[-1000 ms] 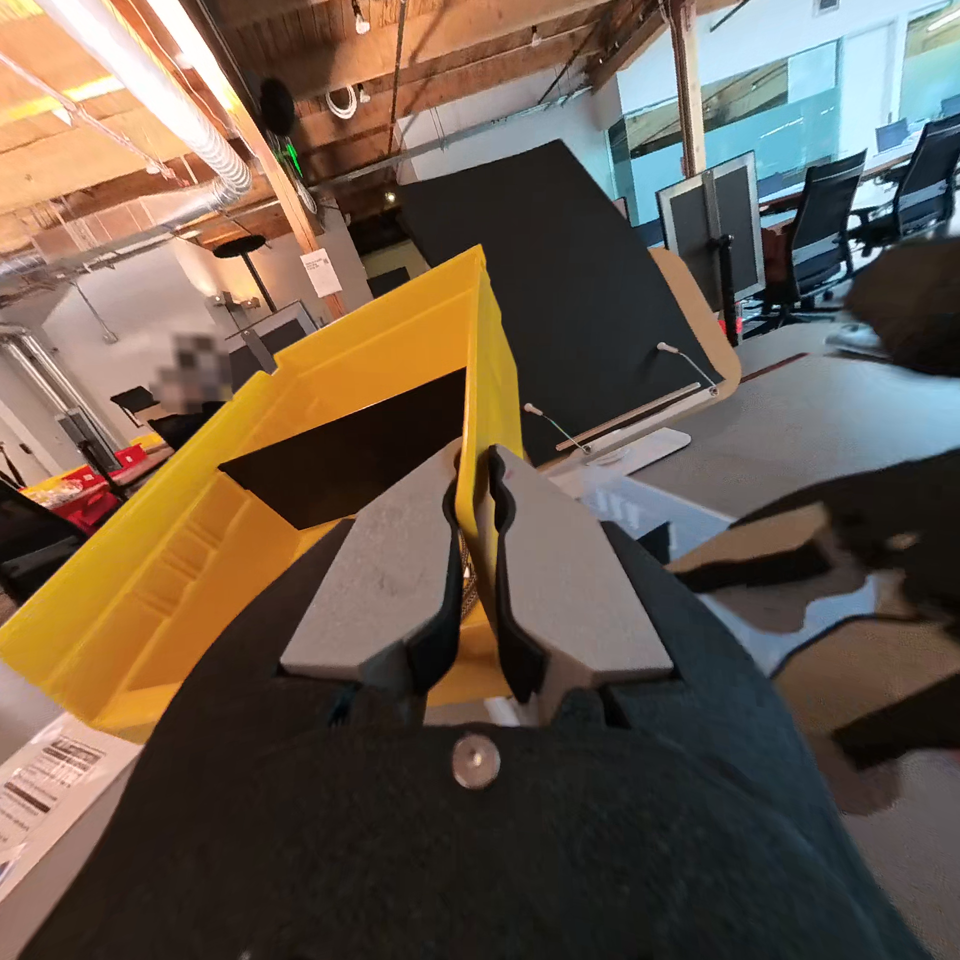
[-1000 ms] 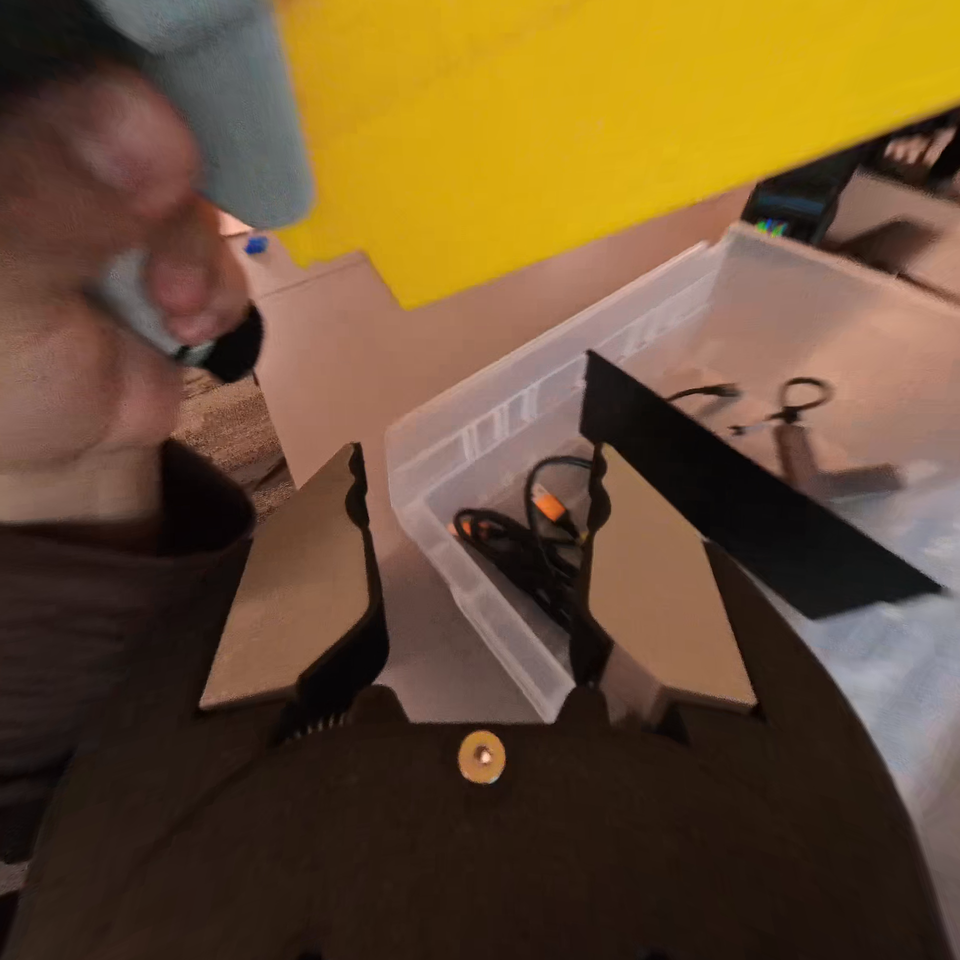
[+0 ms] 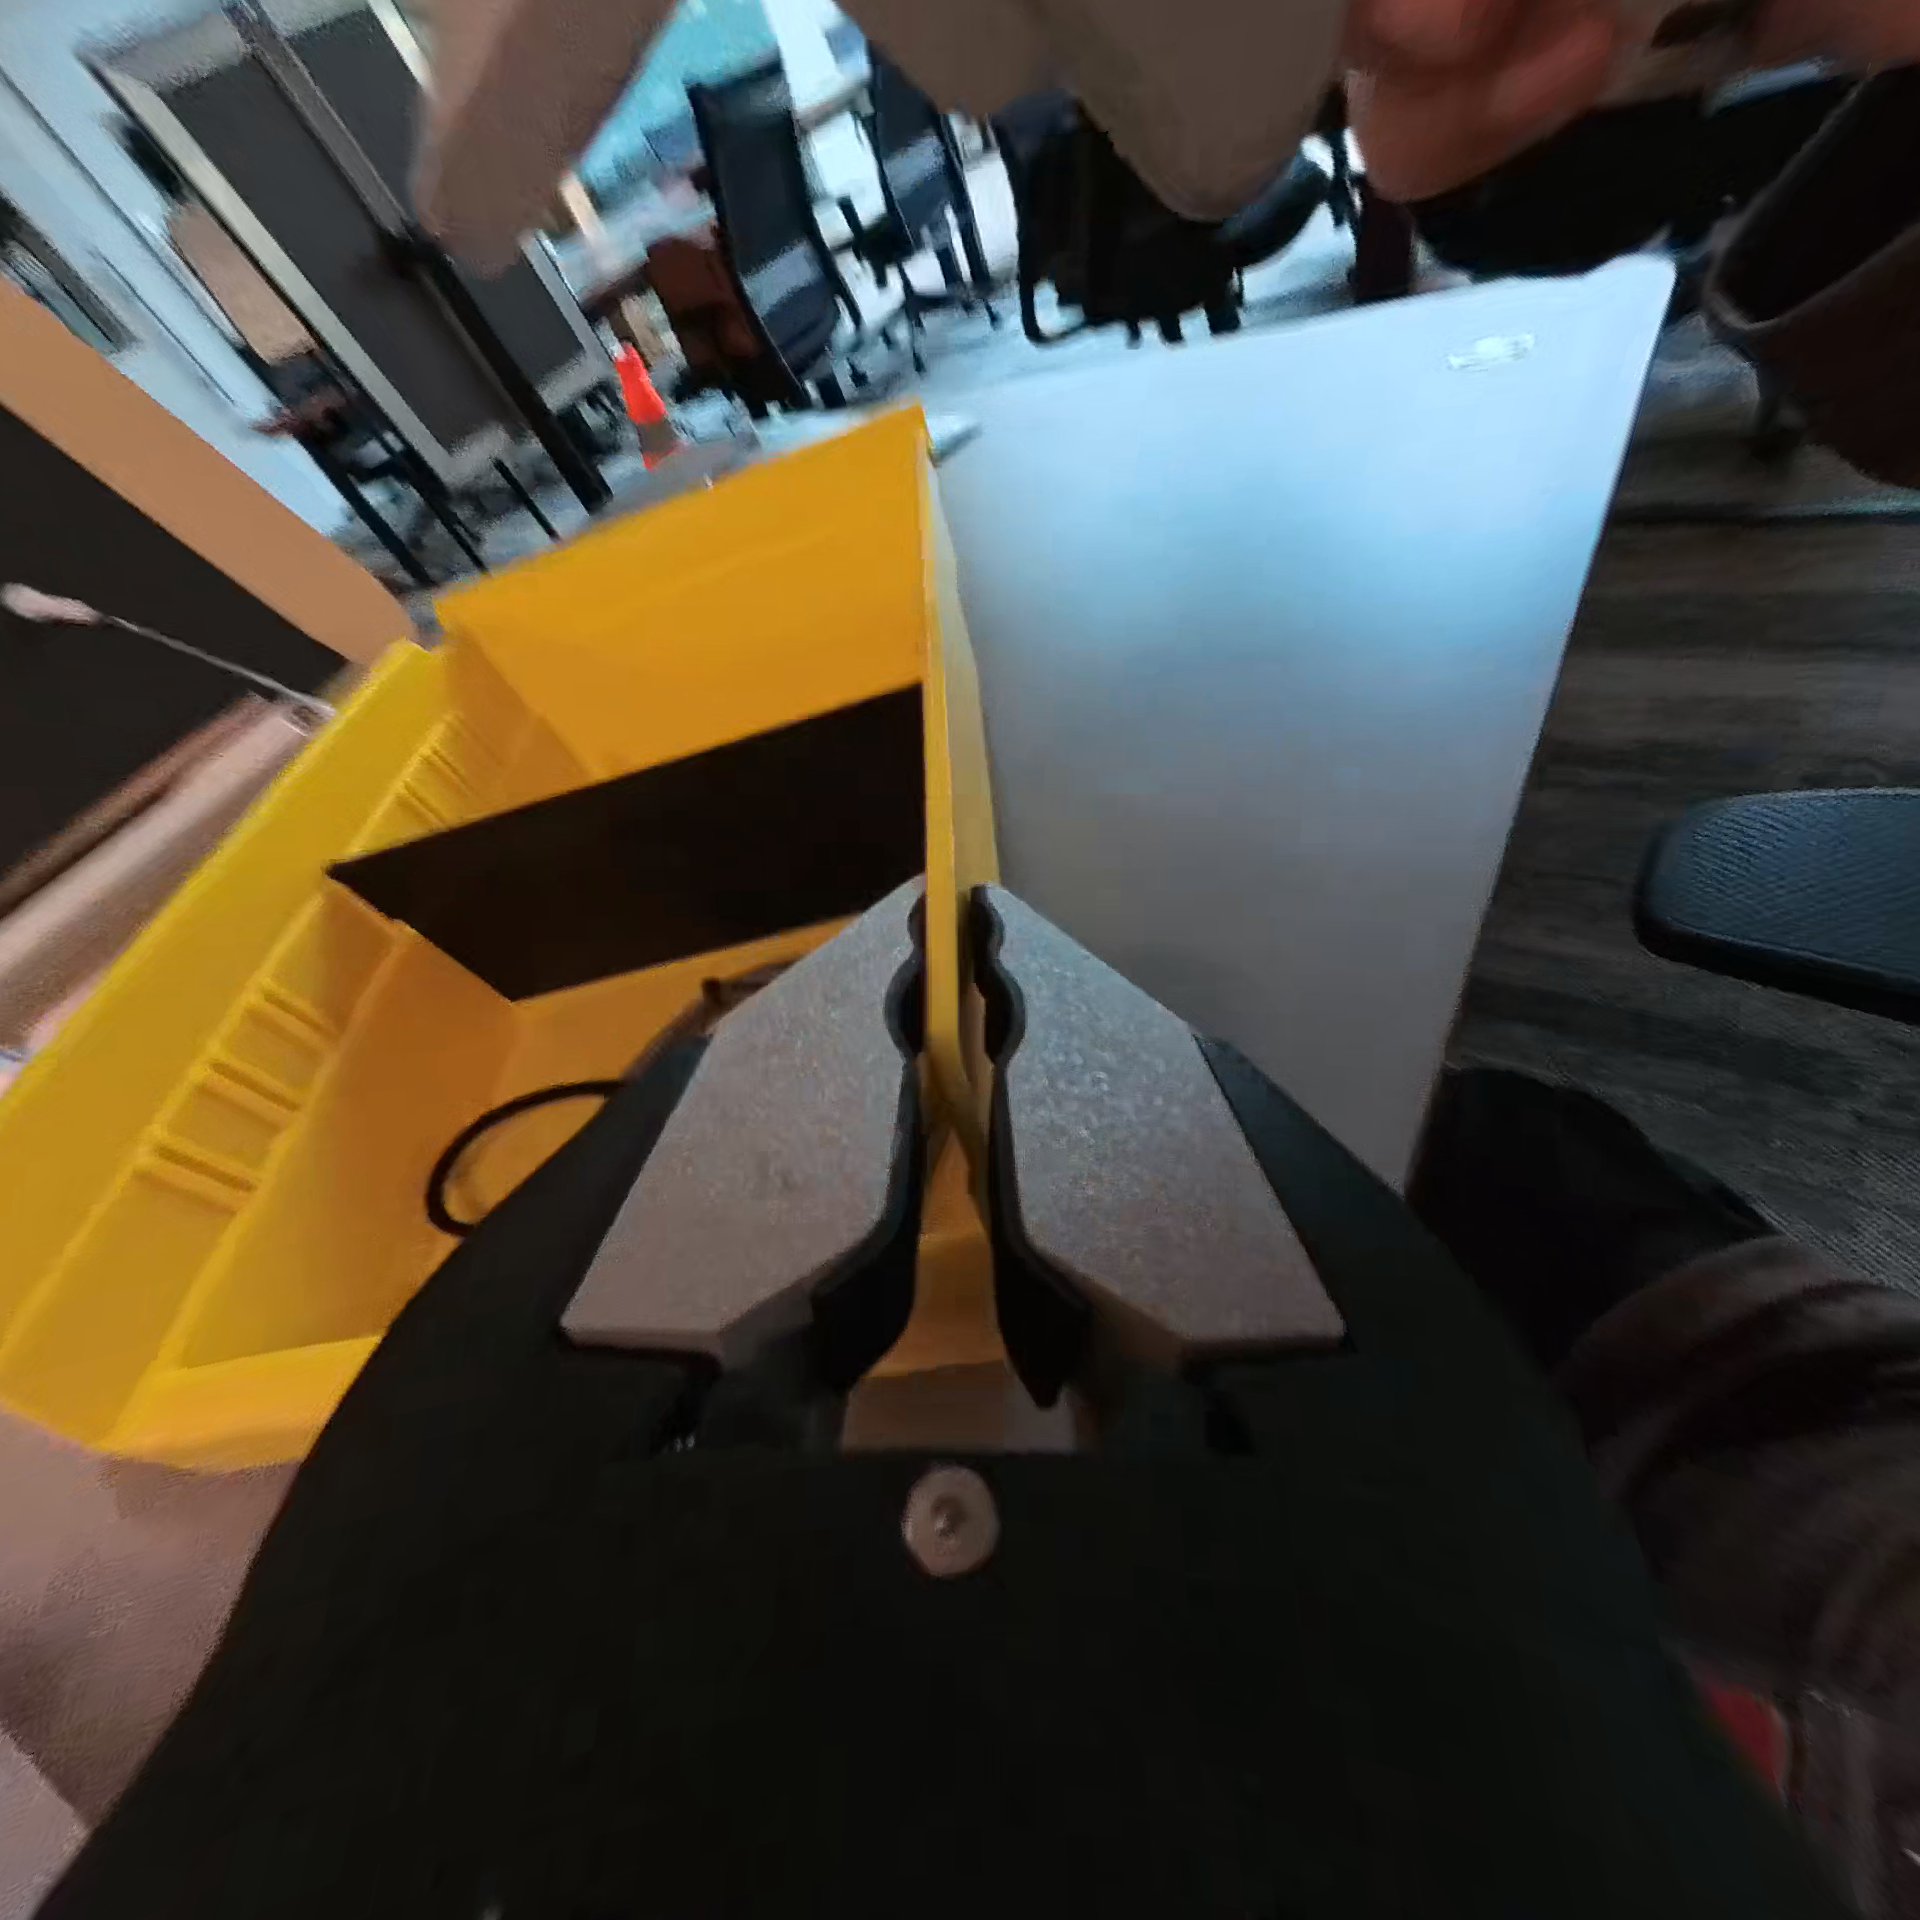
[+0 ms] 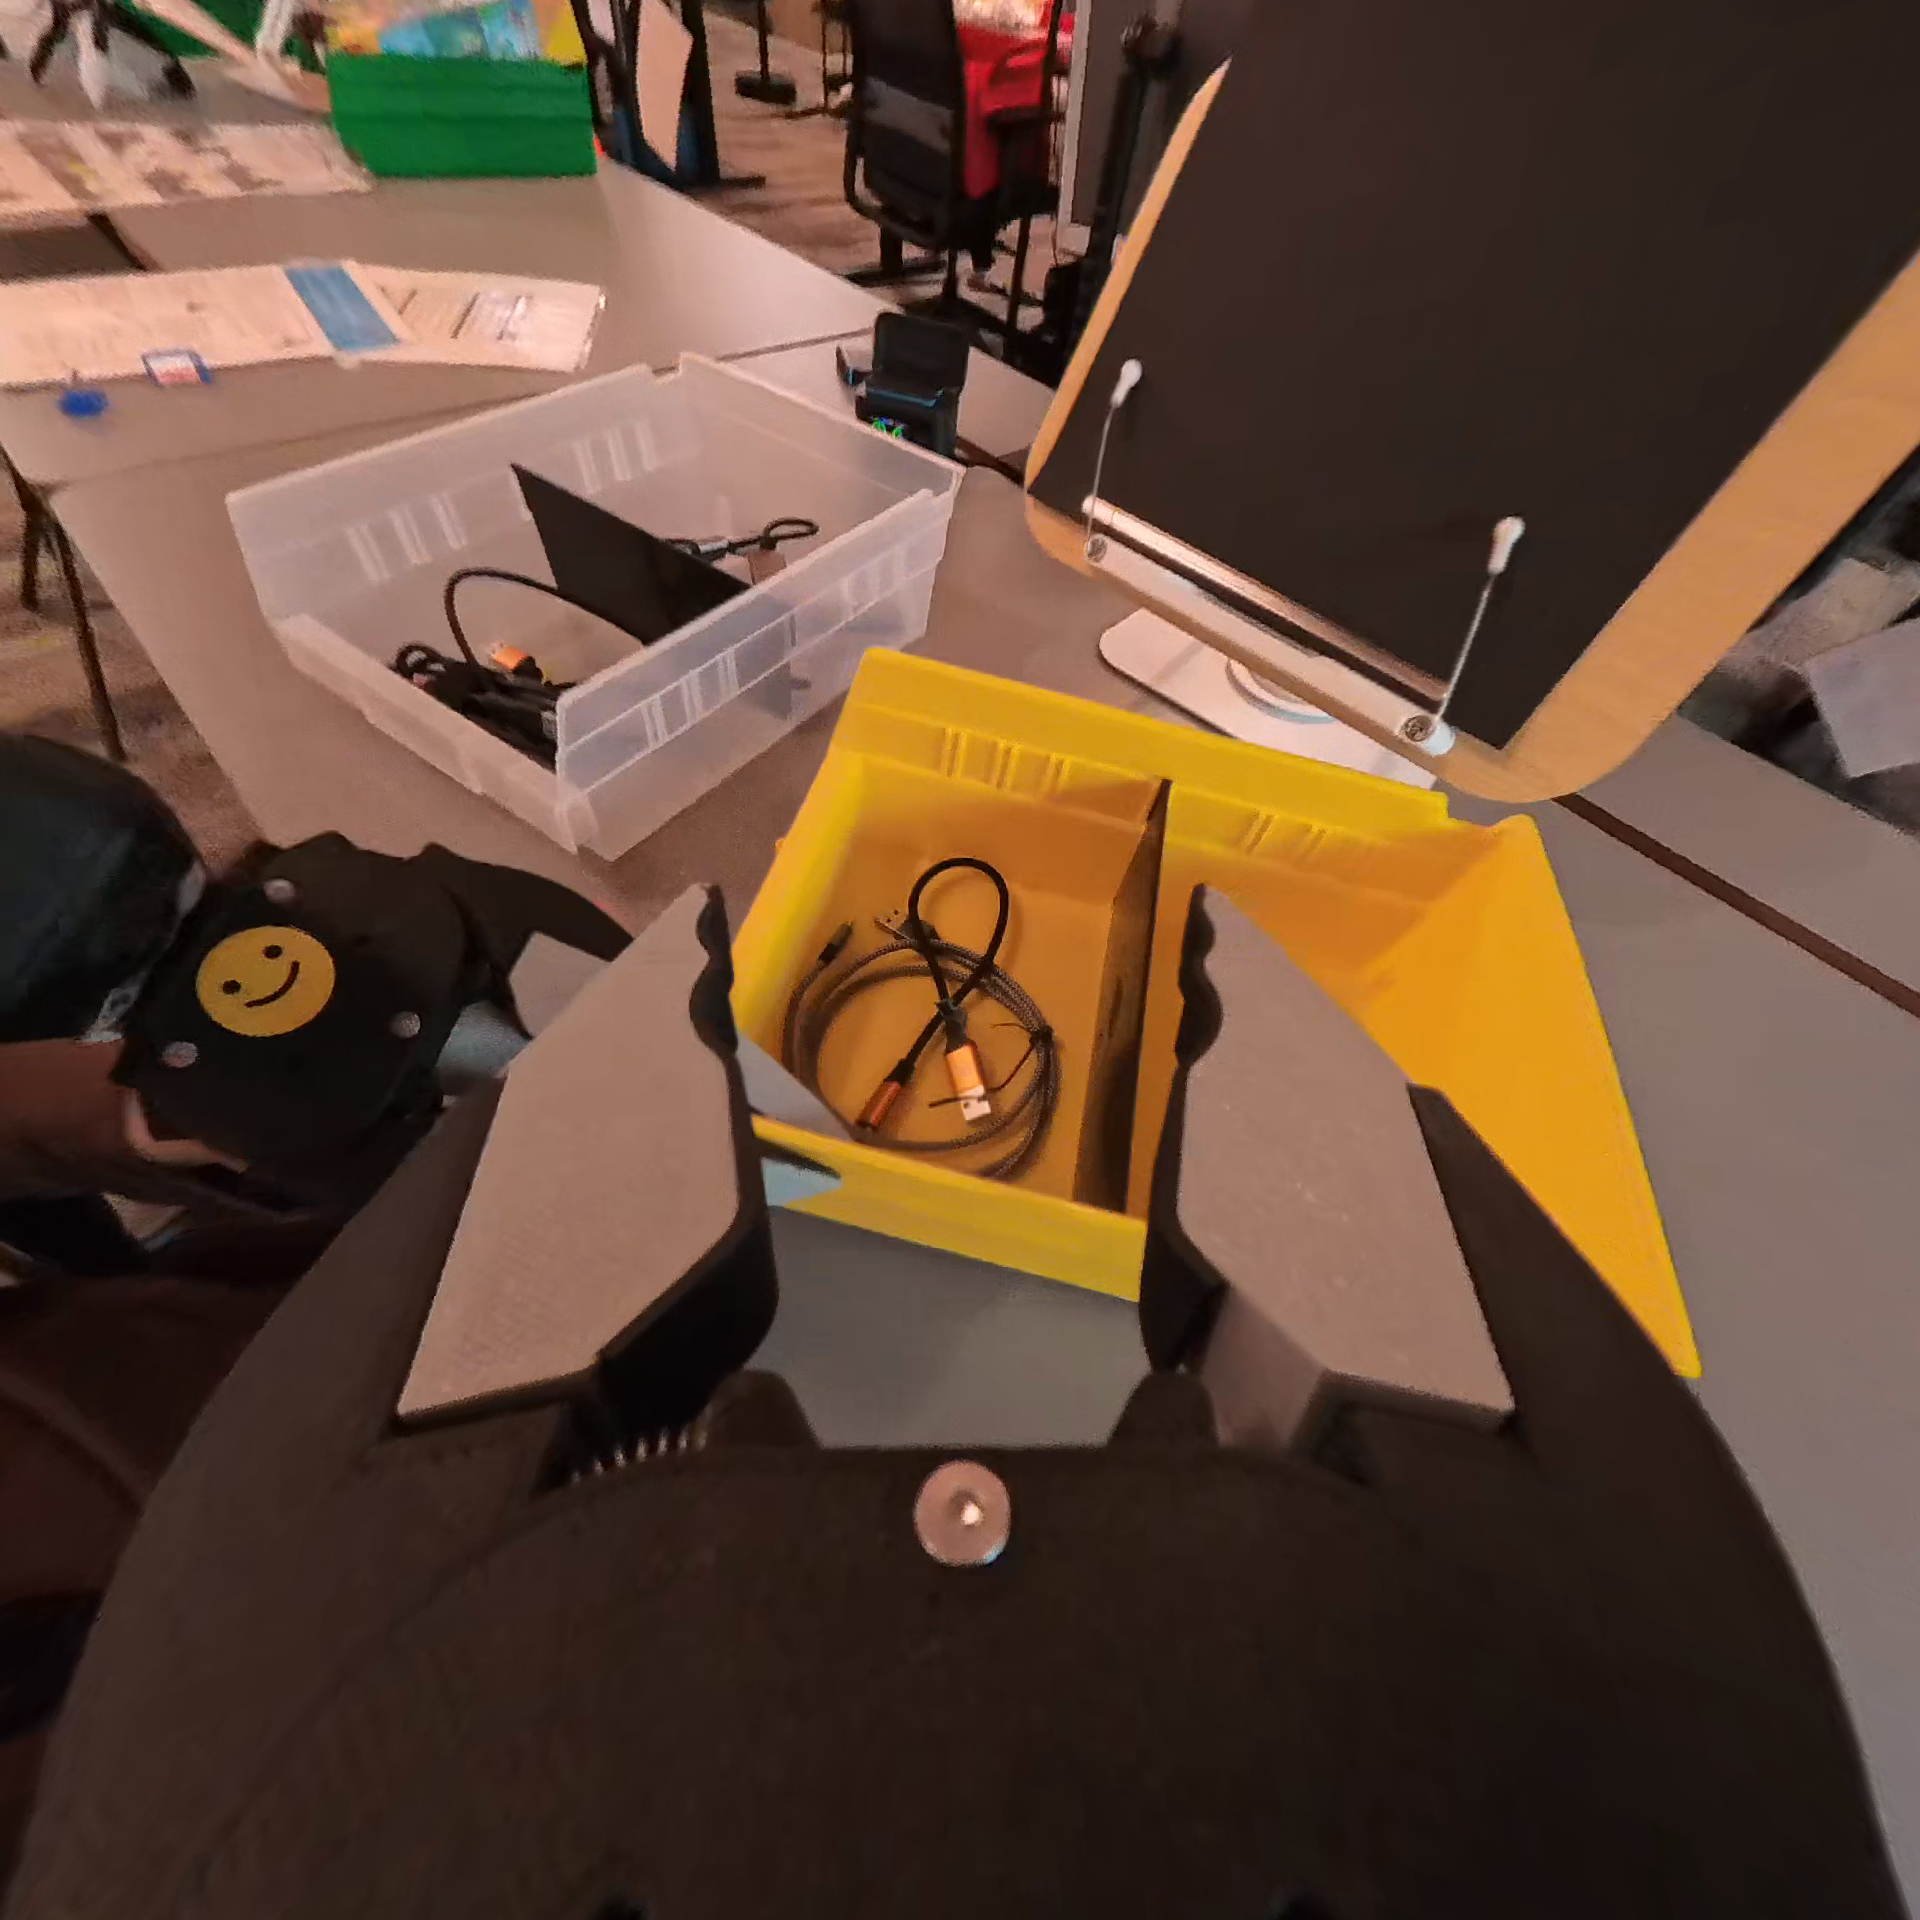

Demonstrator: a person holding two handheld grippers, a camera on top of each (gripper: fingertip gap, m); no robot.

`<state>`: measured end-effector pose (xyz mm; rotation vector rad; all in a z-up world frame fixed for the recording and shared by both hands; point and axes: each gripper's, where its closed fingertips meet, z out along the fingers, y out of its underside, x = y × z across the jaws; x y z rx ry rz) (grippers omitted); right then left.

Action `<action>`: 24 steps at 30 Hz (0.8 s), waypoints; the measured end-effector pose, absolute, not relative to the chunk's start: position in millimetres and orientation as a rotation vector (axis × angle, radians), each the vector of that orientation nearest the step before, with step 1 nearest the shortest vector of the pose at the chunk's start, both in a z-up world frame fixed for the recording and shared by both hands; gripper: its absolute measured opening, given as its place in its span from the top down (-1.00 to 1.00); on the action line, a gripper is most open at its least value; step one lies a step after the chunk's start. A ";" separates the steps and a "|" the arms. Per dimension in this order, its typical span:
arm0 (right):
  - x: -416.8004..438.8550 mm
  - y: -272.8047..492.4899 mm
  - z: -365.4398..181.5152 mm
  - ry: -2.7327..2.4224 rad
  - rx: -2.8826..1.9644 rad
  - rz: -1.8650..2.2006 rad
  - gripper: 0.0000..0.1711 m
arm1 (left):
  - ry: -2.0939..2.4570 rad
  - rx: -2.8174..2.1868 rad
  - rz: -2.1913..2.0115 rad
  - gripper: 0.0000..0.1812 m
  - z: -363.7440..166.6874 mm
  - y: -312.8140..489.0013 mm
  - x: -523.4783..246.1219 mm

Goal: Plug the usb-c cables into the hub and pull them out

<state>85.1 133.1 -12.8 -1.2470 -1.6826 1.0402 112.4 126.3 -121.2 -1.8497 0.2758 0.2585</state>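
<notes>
Left wrist view: the left hand-held gripper [image 3: 948, 935] has its fingers pinched nearly together on the side wall of the yellow bin [image 3: 665, 623], one finger inside and one outside. My guess is that's how the bin gets carried or steadied, since the thin wall is the only easy thing to clamp.

Right wrist view: the right hand-held gripper [image 4: 951, 935] is spread wide and has nothing in it. It hovers over the bin's near compartment, which looks like lining up for a reach.

Cables: the usb-c cables [image 4: 935, 1049] sit coiled in the left compartment of the yellow bin, orange-sleeved plugs lying on top of the loops. Loose coil means a plug end is the sensible thing to pinch, not the loop.

Divider: a black divider [image 4: 1127, 997] splits the bin. I can't see what's in the other half.

Hub: can't spot it for sure in either view.

Clear bin: a clear bin [image 4: 727, 665] stands just beyond on the bench [image 4: 1766, 1091], apart from the yellow one, with more dark cables in it.

Progress: nothing plugged yet as far as I can tell, feels like setup.
</notes>
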 end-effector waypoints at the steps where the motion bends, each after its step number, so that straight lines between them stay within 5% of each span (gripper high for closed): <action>1: 82.2 130.9 -17.2 -1.699 -1.241 1.010 0.02 | 0.278 -1.901 0.245 0.96 -128.1 126.2 112.7; 8: 75.5 120.5 -28.6 -1.736 -1.220 0.895 0.06 | 0.305 -1.921 0.219 0.42 -72.4 64.4 87.8; 16: 64.1 58.2 -76.4 -2.027 -1.141 0.847 0.11 | 0.086 -1.919 0.426 0.52 -43.6 -2.7 -7.5; 22: 66.8 110.9 -117.2 -2.041 -1.373 0.509 0.00 | -0.027 -2.060 0.648 0.54 -76.8 -6.5 -54.7; 24: 75.1 141.5 -114.5 -1.984 -1.439 0.432 0.33 | -0.034 -2.066 0.625 0.53 -80.7 -4.5 -56.5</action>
